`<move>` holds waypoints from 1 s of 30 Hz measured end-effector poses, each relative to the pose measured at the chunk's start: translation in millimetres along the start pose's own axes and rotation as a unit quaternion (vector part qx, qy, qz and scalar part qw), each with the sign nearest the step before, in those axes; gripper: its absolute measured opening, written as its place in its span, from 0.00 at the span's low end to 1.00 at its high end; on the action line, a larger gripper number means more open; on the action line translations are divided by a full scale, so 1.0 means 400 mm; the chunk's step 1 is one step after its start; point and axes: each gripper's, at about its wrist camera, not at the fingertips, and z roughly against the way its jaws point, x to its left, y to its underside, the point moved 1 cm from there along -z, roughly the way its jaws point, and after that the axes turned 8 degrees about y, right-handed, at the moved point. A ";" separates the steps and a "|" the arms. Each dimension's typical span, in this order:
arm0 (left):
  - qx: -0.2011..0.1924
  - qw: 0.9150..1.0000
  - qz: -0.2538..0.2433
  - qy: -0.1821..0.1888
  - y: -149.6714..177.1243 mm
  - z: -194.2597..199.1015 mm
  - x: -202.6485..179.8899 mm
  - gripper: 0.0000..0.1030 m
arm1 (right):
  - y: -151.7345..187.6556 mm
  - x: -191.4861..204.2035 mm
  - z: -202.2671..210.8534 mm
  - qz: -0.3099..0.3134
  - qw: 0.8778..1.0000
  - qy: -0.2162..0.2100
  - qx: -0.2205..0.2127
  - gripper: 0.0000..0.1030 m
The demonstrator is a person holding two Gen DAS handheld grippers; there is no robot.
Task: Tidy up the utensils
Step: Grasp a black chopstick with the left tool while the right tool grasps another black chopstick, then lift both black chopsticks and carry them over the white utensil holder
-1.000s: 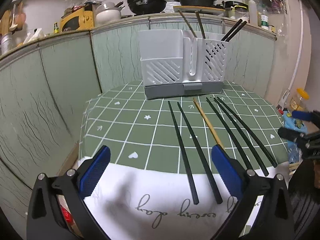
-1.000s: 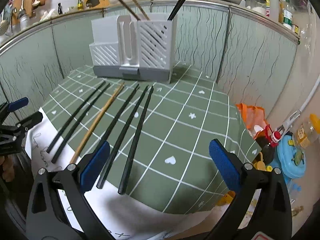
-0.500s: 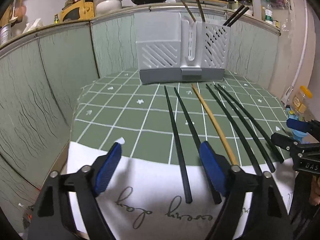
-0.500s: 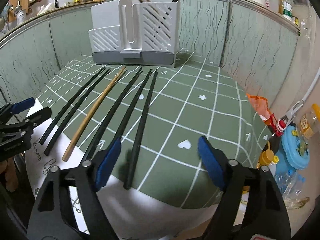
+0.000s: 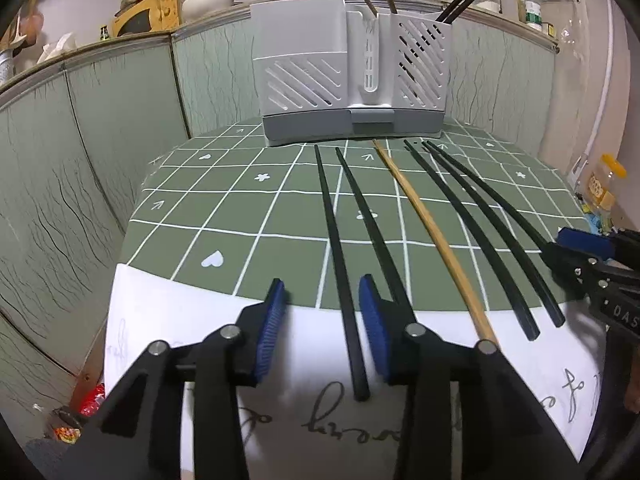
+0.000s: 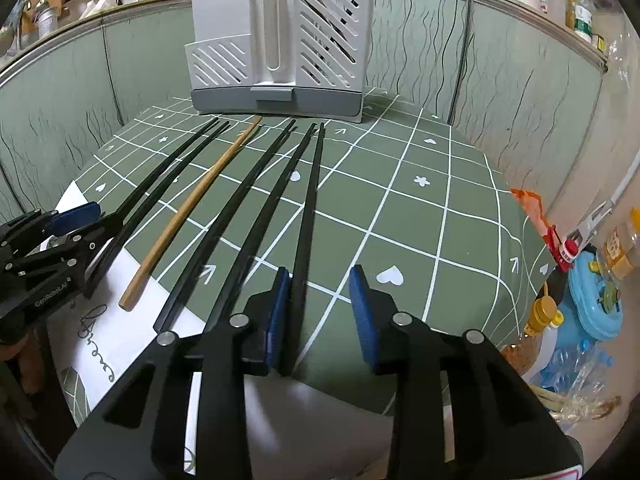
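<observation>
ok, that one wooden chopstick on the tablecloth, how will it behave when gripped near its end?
The wooden chopstick is long and thin, so probably light and stiff. Gripped at one end it may droop or pivot between the fingers. It looks rounded, so a nudge on the tablecloth could roll it.

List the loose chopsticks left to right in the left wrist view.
Two black chopsticks → → one light wooden chopstick → three black chopsticks → →.
</observation>
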 end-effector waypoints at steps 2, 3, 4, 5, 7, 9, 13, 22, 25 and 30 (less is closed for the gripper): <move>-0.003 1.000 -0.002 -0.002 0.001 0.000 -0.006 0.30 | 0.000 0.008 0.000 0.006 1.000 0.005 -0.002 0.24; -0.005 1.000 -0.004 -0.004 0.003 0.000 -0.010 0.28 | 0.001 0.010 0.000 0.009 1.000 0.007 -0.003 0.24; -0.007 1.000 -0.006 -0.007 0.005 0.001 -0.015 0.26 | 0.001 0.012 0.000 0.011 1.000 0.009 -0.004 0.23; -0.008 1.000 -0.006 -0.008 0.006 0.001 -0.018 0.24 | 0.002 0.013 0.000 0.012 1.000 0.010 -0.004 0.23; -0.009 1.000 -0.004 -0.010 0.007 0.002 -0.021 0.22 | 0.004 0.014 0.001 0.012 1.000 0.012 -0.005 0.22; -0.009 1.000 -0.003 -0.010 0.007 0.002 -0.022 0.21 | 0.006 0.015 0.001 0.011 1.000 0.015 -0.006 0.21; -0.007 1.000 0.000 -0.024 0.007 0.002 -0.015 0.10 | 0.007 0.019 0.000 0.013 1.000 0.021 -0.004 0.20; -0.006 1.000 0.007 -0.021 0.007 0.003 -0.012 0.07 | 0.004 0.022 -0.003 0.014 1.000 0.027 -0.002 0.17; -0.006 1.000 0.015 -0.017 0.005 0.004 -0.008 0.07 | 0.003 0.011 -0.004 0.002 1.000 0.030 -0.003 0.07; -0.006 1.000 0.030 -0.007 0.004 0.007 0.000 0.07 | 0.003 -0.005 -0.002 -0.017 1.000 0.016 -0.003 0.06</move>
